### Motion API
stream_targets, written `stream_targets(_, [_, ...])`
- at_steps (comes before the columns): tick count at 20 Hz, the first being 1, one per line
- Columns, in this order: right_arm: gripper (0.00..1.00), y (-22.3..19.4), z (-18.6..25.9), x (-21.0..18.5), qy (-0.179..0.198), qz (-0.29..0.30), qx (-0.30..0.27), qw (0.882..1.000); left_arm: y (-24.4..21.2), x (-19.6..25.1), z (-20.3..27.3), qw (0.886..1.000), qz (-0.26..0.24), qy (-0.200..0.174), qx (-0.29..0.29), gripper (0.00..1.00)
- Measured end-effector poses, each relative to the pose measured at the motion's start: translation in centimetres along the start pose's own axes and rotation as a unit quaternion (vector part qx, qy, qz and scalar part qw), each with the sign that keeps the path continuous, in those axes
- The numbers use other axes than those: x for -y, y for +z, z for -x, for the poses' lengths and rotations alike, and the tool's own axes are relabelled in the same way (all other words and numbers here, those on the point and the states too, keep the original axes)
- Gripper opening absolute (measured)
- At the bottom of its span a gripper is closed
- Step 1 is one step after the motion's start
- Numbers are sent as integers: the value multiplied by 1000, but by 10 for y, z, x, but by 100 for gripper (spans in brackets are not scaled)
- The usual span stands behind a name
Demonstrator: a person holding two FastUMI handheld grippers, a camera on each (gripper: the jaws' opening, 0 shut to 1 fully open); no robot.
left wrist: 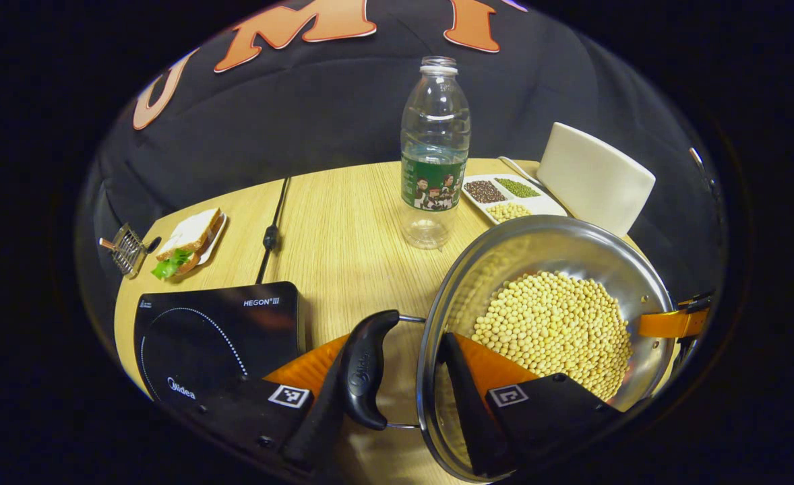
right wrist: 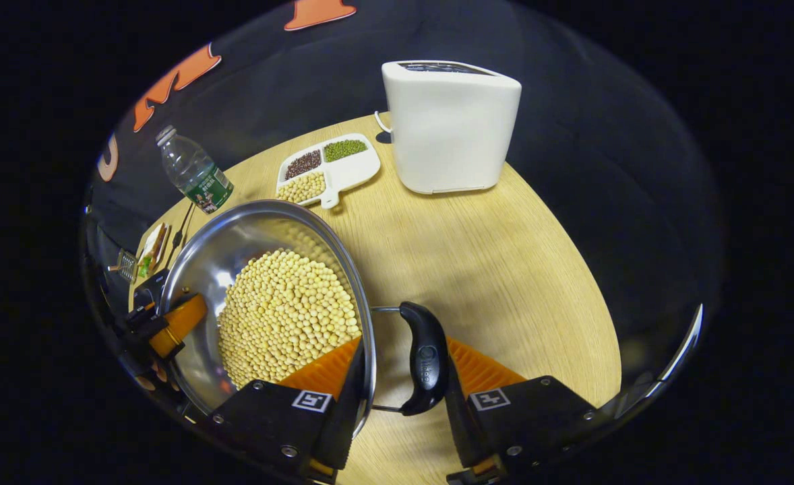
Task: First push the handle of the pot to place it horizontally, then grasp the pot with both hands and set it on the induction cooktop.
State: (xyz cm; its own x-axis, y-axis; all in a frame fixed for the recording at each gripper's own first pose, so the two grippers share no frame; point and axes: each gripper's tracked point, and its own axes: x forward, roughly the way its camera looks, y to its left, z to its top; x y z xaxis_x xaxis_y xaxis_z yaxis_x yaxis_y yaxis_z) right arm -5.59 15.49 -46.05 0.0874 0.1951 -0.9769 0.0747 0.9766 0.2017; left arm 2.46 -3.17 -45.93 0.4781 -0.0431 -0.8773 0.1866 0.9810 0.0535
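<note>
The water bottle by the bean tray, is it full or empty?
Nearly empty: the water bottle stands upright, uncapped, and clear through with no waterline visible.

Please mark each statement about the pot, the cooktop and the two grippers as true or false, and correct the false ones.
1. The pot holds yellow beans. True.
2. The pot stands on the cooktop. False: it is beside the cooktop, over the wooden table.
3. The left gripper has one finger inside the pot and one outside its handle. True.
4. The right gripper is far from the pot. False: its fingers straddle the pot's rim and the other handle.
5. The bottle lies on its side. False: it stands upright.
</note>
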Motion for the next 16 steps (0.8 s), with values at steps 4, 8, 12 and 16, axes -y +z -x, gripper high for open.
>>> stream_targets(4, [55, 3, 5, -3, -4, 18, 23, 1000, -3, -5, 10, 1000, 13, 5, 6, 77])
stream_targets(8, [54, 6, 9, -3, 8, 24, 36, 999, 8, -21, 34, 999, 2, 18, 28, 77])
stream_targets(12, [54, 4, -2, -7, 22, 44, 56, 997, 15, -55, 75, 998, 14, 34, 42, 78])
stream_targets(16, [54, 11, -4, -5, 46, 69, 69, 994, 13, -107, 120, 996, 29, 59, 54, 78])
